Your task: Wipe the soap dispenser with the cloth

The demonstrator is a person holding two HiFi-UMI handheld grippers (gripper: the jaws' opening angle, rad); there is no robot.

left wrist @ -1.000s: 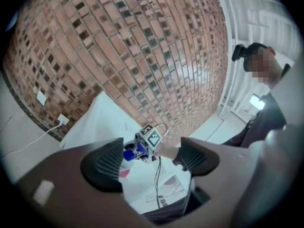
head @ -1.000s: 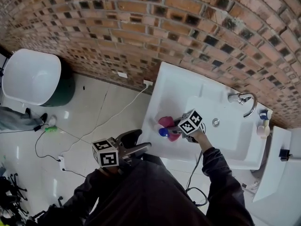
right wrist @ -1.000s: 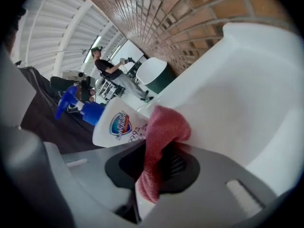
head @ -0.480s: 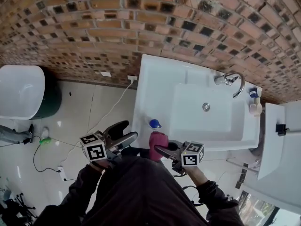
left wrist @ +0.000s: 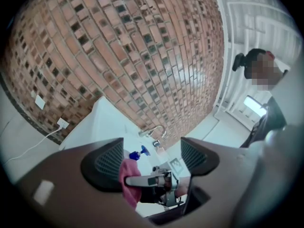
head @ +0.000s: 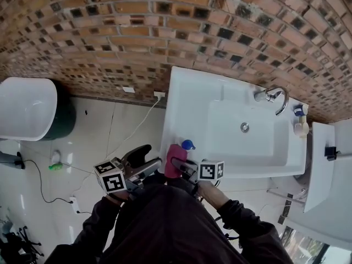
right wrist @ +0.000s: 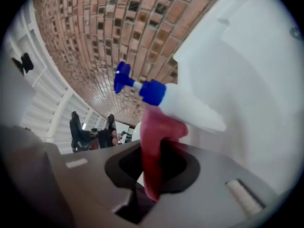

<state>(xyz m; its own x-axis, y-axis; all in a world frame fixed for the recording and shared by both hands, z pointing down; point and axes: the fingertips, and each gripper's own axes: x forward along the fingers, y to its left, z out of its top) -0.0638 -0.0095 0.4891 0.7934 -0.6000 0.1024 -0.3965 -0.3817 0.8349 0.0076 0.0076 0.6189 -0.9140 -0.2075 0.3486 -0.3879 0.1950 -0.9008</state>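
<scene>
At the left, the left gripper (head: 149, 160) is held with its jaws apart and nothing gripped between them. Just beside it, a pink-red cloth (head: 171, 154) is seen hanging in a limp fold, clamped in the closed jaws of the right gripper (head: 180, 165). The cloth appears to touch the soap dispenser (right wrist: 190, 107), a white bottle with a blue collar and pump, stood near the front left corner of the white sink (head: 184, 95).

left gripper (head: 152, 156) agape, right gripper (head: 175, 163) pinched
</scene>
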